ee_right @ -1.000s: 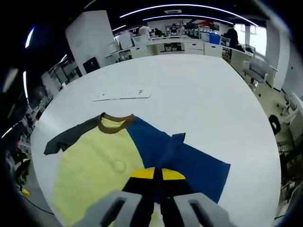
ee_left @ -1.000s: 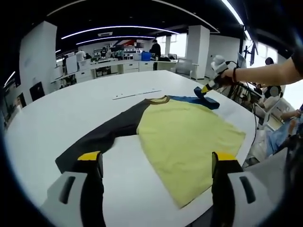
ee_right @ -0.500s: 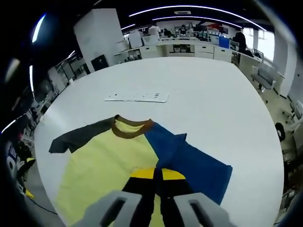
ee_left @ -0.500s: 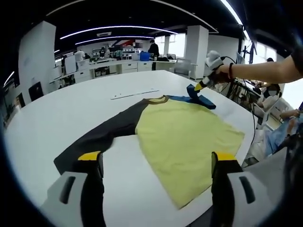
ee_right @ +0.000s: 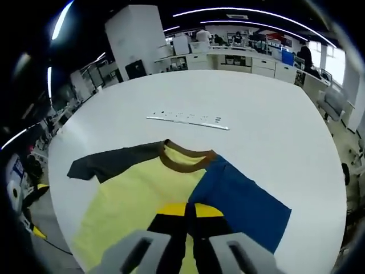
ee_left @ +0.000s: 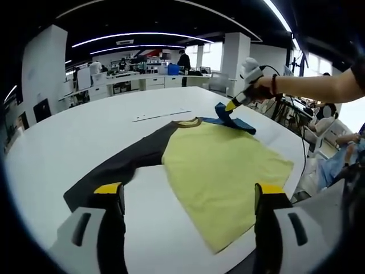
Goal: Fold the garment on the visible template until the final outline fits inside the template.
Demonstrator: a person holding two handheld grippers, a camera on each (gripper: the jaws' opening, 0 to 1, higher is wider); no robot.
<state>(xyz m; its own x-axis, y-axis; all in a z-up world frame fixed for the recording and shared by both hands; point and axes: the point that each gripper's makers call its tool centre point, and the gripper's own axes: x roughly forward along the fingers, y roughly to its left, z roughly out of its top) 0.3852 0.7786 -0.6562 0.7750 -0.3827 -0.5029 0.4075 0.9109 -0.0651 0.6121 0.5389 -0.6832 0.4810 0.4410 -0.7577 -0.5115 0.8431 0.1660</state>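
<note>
A T-shirt with a yellow body, a brown collar, a dark grey sleeve and a blue sleeve lies flat on the white round table. My left gripper is open above the near table edge, apart from the shirt. In the left gripper view my right gripper holds the blue sleeve's end lifted off the table. In the right gripper view its jaws are shut on the blue sleeve, beside the yellow body and below the collar.
A thin white strip lies on the table beyond the collar, also visible as the strip. Office desks and a standing person are far behind. Seated people are close to the table's right edge.
My right gripper has lifted the blue sleeve's end and carried it inward toward the collar. The left gripper has stayed open and still.
</note>
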